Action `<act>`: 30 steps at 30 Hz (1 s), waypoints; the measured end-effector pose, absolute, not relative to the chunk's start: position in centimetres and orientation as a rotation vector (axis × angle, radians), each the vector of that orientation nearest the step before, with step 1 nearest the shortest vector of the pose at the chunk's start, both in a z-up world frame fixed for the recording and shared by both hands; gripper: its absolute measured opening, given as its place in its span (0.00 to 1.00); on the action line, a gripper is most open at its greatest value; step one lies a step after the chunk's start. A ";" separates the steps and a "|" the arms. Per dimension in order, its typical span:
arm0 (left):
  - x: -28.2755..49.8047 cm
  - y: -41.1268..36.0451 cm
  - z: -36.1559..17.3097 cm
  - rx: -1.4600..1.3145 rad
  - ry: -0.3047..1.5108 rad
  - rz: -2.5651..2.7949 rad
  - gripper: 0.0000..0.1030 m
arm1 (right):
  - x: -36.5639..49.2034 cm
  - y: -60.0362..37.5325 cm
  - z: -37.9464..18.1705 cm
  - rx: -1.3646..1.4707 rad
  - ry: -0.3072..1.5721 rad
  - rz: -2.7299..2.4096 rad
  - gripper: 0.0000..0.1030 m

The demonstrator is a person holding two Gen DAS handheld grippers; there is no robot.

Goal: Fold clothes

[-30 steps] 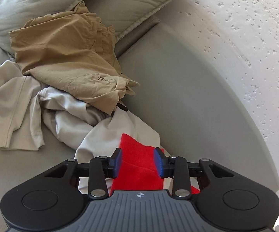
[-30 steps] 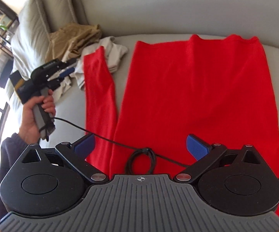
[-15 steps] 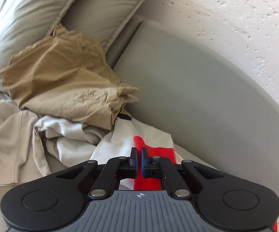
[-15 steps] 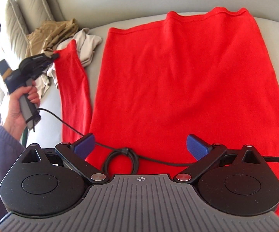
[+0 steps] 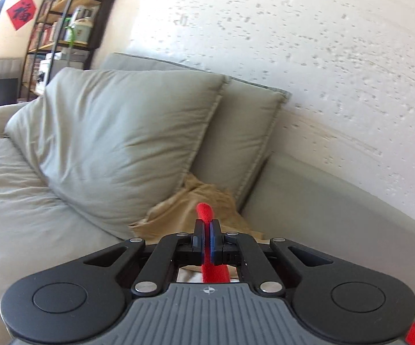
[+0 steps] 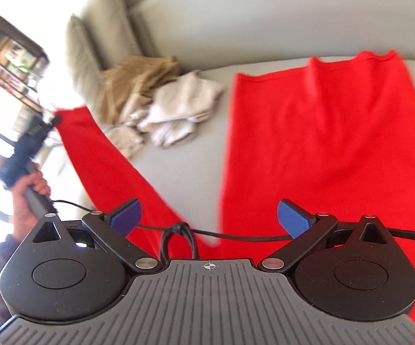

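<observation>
A red sweater (image 6: pixel 328 143) lies flat on the grey sofa seat, its body spread out on the right. Its left sleeve (image 6: pixel 104 158) is lifted and stretched up to the left. My left gripper (image 5: pixel 207 230) is shut on the sleeve's cuff (image 5: pixel 204 212), which sticks out past the blue pads; the gripper also shows in the right wrist view (image 6: pixel 39 130), held by a hand. My right gripper (image 6: pixel 209 220) is open and empty above the sweater's near edge.
A pile of tan (image 6: pixel 138 77) and pale beige clothes (image 6: pixel 178 109) sits at the sofa's back left corner. Grey cushions (image 5: pixel 121 143) lean behind it. A black cable (image 6: pixel 178 233) crosses under the right gripper. A shelf (image 5: pixel 61 28) stands by the wall.
My left gripper closed on the sleeve cuff, then lifted it up and away to the left, tilting upward toward the cushions. The right gripper stayed open and shifted slightly.
</observation>
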State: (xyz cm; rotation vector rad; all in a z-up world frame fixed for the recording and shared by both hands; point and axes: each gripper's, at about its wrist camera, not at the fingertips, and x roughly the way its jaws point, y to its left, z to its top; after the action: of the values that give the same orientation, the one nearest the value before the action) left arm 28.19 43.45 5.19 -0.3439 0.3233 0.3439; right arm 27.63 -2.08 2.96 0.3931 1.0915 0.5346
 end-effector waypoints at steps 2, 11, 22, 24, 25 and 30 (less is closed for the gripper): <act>27.7 45.8 4.1 -0.378 0.355 0.394 0.01 | 27.1 -0.6 3.2 0.400 1.091 0.578 0.97; 26.8 48.7 -2.4 -0.376 0.520 0.501 0.16 | 25.4 4.8 2.0 0.408 1.150 0.651 0.98; 19.7 45.7 -1.3 -0.505 0.671 0.389 0.47 | 20.9 -0.9 5.8 0.483 1.134 0.620 0.98; 17.2 43.2 -1.2 -0.504 0.715 0.287 0.47 | 19.1 -2.9 7.0 0.479 1.129 0.610 0.98; 16.0 42.1 -1.6 -0.511 0.735 0.250 0.47 | 18.1 -4.0 7.6 0.475 1.128 0.605 0.99; 11.8 37.8 -6.8 -0.692 0.804 0.216 0.34 | 12.9 -9.1 8.1 0.479 1.090 0.518 1.00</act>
State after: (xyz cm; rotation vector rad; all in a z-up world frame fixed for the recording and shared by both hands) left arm 11.78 37.80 -6.84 -0.6918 0.8042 0.2164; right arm 12.89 -9.07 8.14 0.4788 1.0900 0.5176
